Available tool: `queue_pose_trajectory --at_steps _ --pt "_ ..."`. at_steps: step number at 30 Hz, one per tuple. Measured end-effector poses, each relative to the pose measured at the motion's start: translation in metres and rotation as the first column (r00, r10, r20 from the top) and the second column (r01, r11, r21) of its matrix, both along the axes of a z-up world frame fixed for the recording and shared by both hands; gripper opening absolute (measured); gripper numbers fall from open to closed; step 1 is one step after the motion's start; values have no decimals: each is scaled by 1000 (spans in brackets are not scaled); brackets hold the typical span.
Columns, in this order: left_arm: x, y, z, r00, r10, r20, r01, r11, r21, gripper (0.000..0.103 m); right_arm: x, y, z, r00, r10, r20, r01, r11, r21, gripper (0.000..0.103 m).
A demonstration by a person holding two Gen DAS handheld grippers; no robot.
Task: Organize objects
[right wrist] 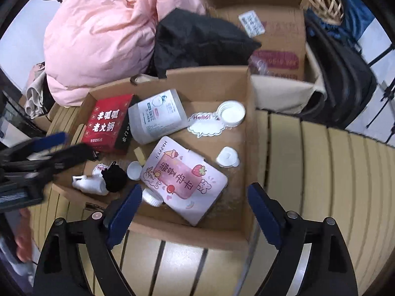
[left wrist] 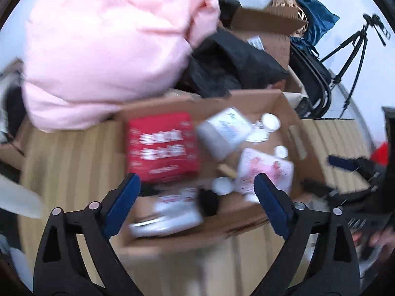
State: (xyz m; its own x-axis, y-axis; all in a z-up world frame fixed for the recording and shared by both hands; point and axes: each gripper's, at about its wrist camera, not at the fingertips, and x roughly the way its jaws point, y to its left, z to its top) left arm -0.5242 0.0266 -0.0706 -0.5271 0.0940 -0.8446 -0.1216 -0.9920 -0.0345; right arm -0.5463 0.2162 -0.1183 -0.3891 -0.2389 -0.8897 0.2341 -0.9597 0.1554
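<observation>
A shallow cardboard box (right wrist: 247,133) lies on a slatted wooden surface. In it are a red packet (right wrist: 108,123), a white tub (right wrist: 158,118) on its side, a pink strawberry-print pouch (right wrist: 182,175), a small white bottle (right wrist: 88,185), a black pouch (right wrist: 114,176) and loose white lids (right wrist: 232,113). My right gripper (right wrist: 195,194) hangs open above the box's near edge, holding nothing. My left gripper (right wrist: 69,145) hovers at the box's left side. In the blurred left wrist view, the left gripper (left wrist: 197,197) is open over the box (left wrist: 246,98), nothing between its fingers, and the right gripper (left wrist: 345,170) shows at the right.
A pink padded jacket (right wrist: 98,44) and a black garment (right wrist: 200,42) are heaped behind the box. Farther back stand a taller cardboard box (right wrist: 276,39), a wicker basket (right wrist: 325,0) and dark bags. A tripod (left wrist: 355,49) stands at the right. Slats (right wrist: 321,172) extend rightward.
</observation>
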Motion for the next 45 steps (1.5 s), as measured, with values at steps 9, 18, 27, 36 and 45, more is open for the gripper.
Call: queue_pose_trajectory --at_steps 9,18,27,36,45 --pt "128 -56 49 993 102 -66 -107 991 -75 103 86 20 50 996 18 -86 -13 999 48 90" --pt "306 -72 75 972 162 -173 -163 987 8 103 257 15 107 973 33 -229 -28 999 25 90" --pt "424 -63 67 953 190 -236 -196 981 -2 103 410 -23 103 942 -63 -329 73 997 17 90" --pt "466 -40 79 954 103 -281 -116 993 -30 103 480 -38 94 945 -26 -327 46 997 56 90" --pt "480 -36 86 950 90 -299 -106 994 -37 103 493 -46 108 935 -30 -352 53 997 54 90"
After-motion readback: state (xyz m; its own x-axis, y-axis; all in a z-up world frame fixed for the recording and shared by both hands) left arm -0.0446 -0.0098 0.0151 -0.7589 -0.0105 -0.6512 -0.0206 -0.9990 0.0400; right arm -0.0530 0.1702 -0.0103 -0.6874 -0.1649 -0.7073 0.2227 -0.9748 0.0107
